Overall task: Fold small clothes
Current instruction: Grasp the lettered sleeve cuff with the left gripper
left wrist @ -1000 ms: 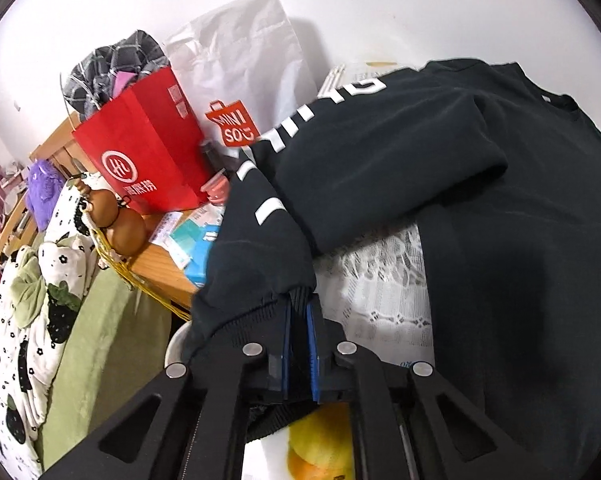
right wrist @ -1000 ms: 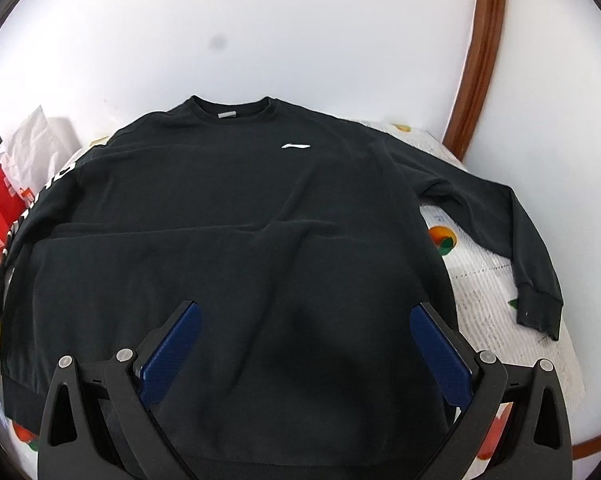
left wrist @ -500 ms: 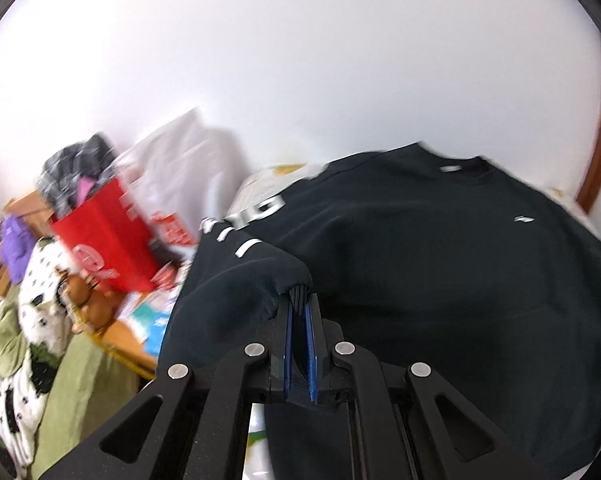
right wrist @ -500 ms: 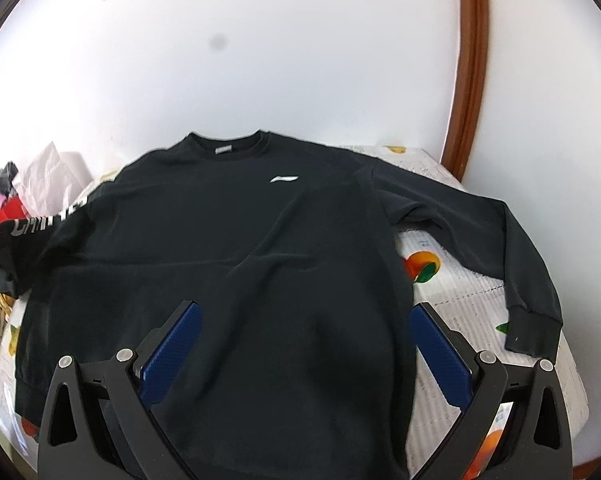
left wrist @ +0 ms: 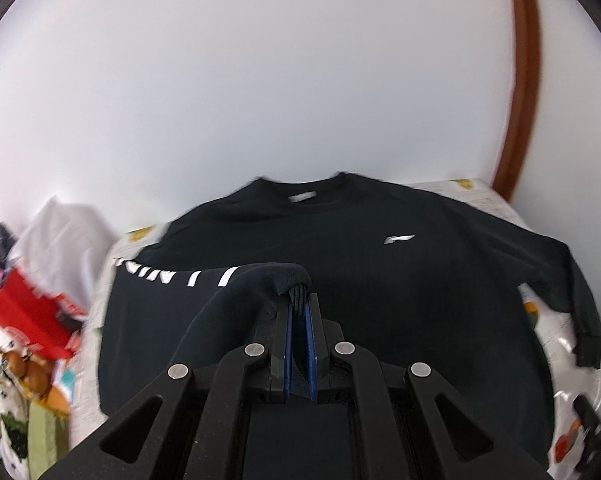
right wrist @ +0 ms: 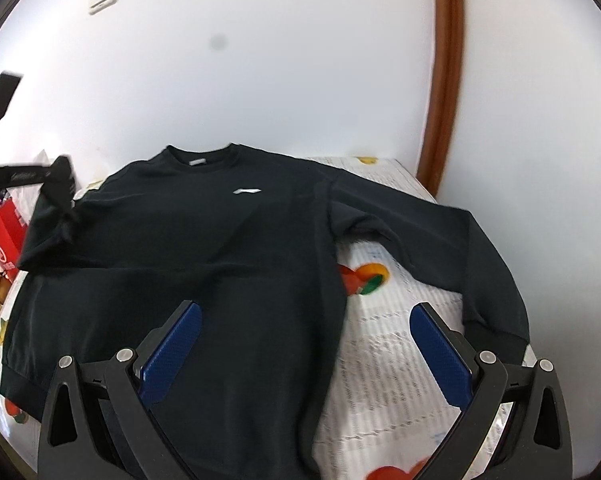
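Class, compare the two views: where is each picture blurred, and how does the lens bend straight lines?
Left wrist view: the red bag and clutter at the left edge are smeared, while the sweatshirt stays fairly sharp. Right wrist view: mostly sharp, but the lifted sleeve cuff is blurred. In both, the brown door frame bows.

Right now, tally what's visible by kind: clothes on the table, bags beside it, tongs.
Black sweatshirt: 1
Red paper bag: 1
White plastic bag: 1
Tongs: 2, left shut on the sleeve cuff, right open
Total: 5
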`<act>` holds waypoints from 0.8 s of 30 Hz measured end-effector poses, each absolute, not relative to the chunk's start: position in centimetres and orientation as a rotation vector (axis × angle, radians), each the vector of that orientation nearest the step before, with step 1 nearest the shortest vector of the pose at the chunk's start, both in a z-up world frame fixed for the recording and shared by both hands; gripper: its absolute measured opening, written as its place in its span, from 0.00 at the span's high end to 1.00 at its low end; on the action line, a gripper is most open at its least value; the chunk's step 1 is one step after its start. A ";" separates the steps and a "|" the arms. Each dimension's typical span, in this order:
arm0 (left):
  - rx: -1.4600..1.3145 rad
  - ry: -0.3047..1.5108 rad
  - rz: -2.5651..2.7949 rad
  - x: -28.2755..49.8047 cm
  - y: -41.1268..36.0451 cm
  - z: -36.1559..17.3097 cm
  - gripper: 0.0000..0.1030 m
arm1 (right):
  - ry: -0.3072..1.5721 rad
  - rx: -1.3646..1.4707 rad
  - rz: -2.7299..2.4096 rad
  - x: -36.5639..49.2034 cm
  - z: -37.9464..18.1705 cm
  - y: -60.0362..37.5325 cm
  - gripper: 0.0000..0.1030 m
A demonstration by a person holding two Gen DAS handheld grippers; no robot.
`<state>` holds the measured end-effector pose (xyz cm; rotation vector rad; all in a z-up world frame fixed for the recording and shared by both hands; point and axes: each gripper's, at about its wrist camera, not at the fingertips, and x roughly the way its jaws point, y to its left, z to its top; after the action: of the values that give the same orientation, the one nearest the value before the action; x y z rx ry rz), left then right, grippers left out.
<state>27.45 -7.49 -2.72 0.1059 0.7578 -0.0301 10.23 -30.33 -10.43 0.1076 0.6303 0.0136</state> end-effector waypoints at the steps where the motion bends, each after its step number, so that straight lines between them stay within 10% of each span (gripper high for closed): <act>1: 0.109 0.763 -0.048 27.9 -8.5 -3.0 0.94 | 0.636 0.110 0.005 10.2 -10.8 -30.9 0.00; 14: 0.112 0.827 -0.258 30.3 -16.1 -6.0 0.92 | 0.754 0.164 -0.017 10.6 -15.4 -33.0 0.00; 24: 0.100 0.784 -0.223 27.7 -8.6 -4.3 0.61 | 0.692 0.087 0.069 11.7 -12.1 -27.8 0.00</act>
<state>27.72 -8.61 -4.33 0.1001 0.7840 -0.2227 11.75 -27.80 -12.11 0.0868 0.6921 0.0694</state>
